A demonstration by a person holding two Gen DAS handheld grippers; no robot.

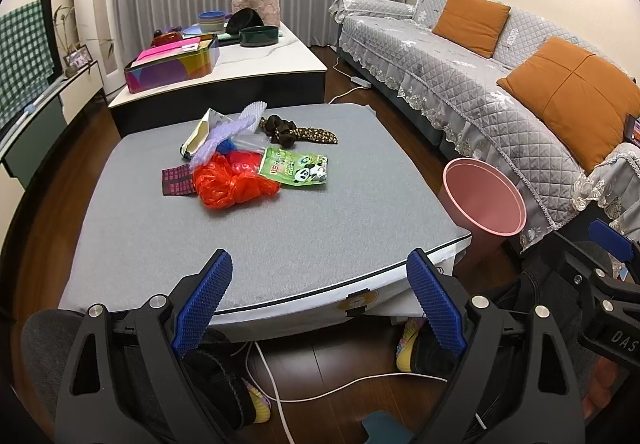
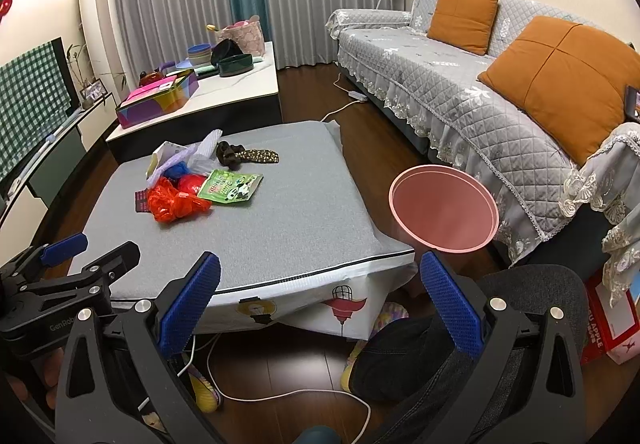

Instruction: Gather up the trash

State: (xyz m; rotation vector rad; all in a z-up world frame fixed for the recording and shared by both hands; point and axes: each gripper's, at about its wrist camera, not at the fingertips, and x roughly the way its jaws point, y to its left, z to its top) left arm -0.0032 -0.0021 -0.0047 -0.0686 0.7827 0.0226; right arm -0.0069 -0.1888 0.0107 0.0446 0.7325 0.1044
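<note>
Two grippers hang at the near edge of a grey table (image 1: pixel 160 236), both spread wide with nothing between their blue pads. The left gripper (image 1: pixel 320 300) sits low in front of the table's near rim; the right gripper (image 2: pixel 320 308) is just to its right, over the table's near right corner.

Well ahead of both, on the far half of the tabletop, the trash lies in a loose heap. An orange bag (image 1: pixel 232 183) is nearest to the grippers, with a dark red wrapper (image 1: pixel 176 181) touching it on the left and a green panda packet (image 1: pixel 296 167) on its right. Behind the bag are a red and a blue piece, a pale purple foam net (image 1: pixel 236 131) and a white carton (image 1: pixel 202 131). A brown patterned cloth (image 1: pixel 296 131) lies farthest back, to the right of the net.

Ahead and to the right of the right gripper, a pink bin (image 2: pixel 444 211) stands on the floor, close beside the table's right edge, between the table and a grey sofa (image 2: pixel 460 83).
</note>
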